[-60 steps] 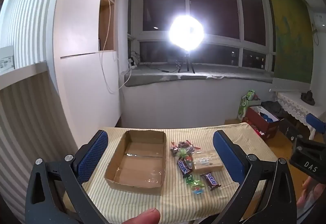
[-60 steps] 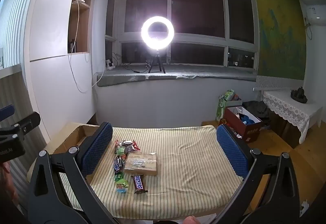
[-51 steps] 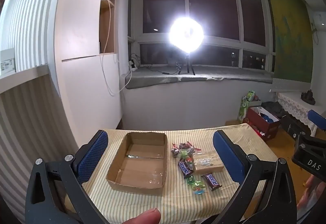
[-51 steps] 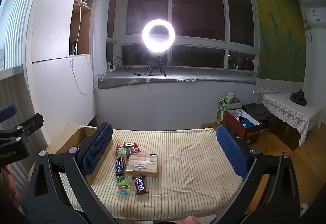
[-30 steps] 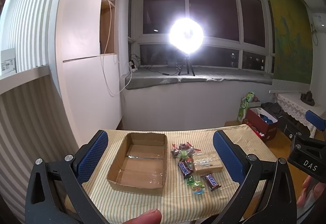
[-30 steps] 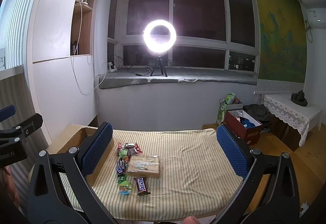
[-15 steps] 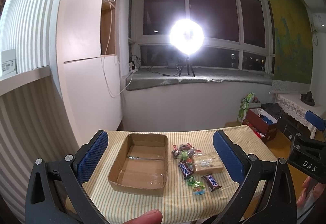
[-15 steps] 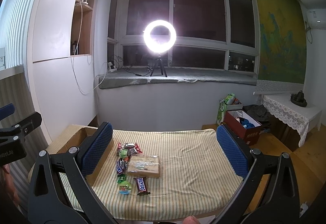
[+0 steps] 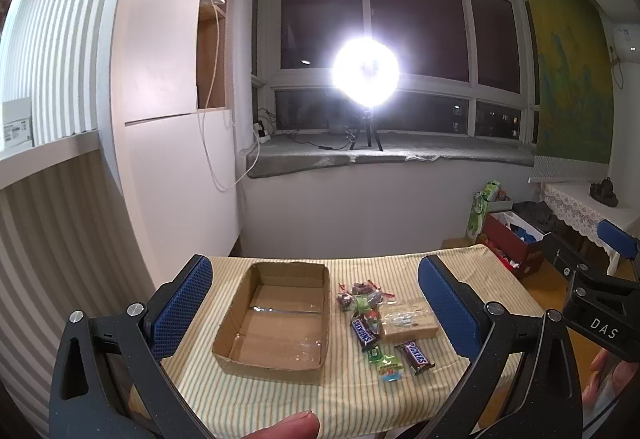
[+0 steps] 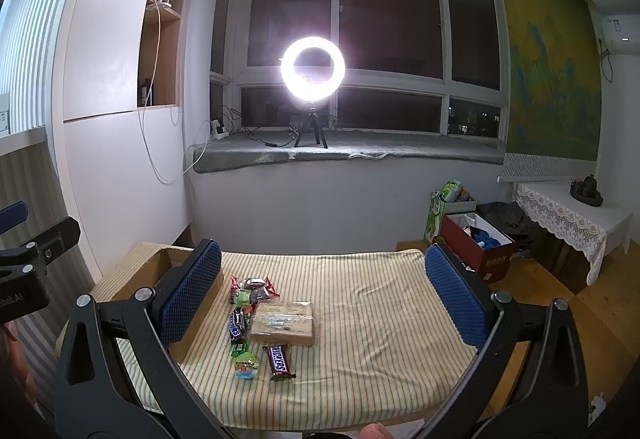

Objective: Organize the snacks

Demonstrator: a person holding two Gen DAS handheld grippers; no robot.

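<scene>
An open cardboard box (image 9: 276,323) with nothing in it sits at the left of a striped table (image 9: 256,399). To its right lie several snacks: two Snickers bars (image 9: 414,353) (image 10: 280,357), a tan packet (image 10: 284,323), and small green and red candies (image 10: 245,361). My left gripper (image 9: 316,303) hovers open above the near edge, well short of the box. My right gripper (image 10: 322,287) is open too, held back from the snack pile. In the right wrist view its left finger hides part of the box (image 10: 172,263).
A bright ring light (image 10: 313,69) stands on the windowsill behind the table. On the floor to the right are a red box (image 10: 478,245) and a green bag (image 10: 442,209); a lace-covered side table (image 10: 572,215) stands further right. A white wall cabinet (image 9: 176,175) flanks the left.
Both views have shifted only slightly; the table and snacks sit a touch lower and nearer in frame. Nothing on the table has moved, and both grippers stay open.
</scene>
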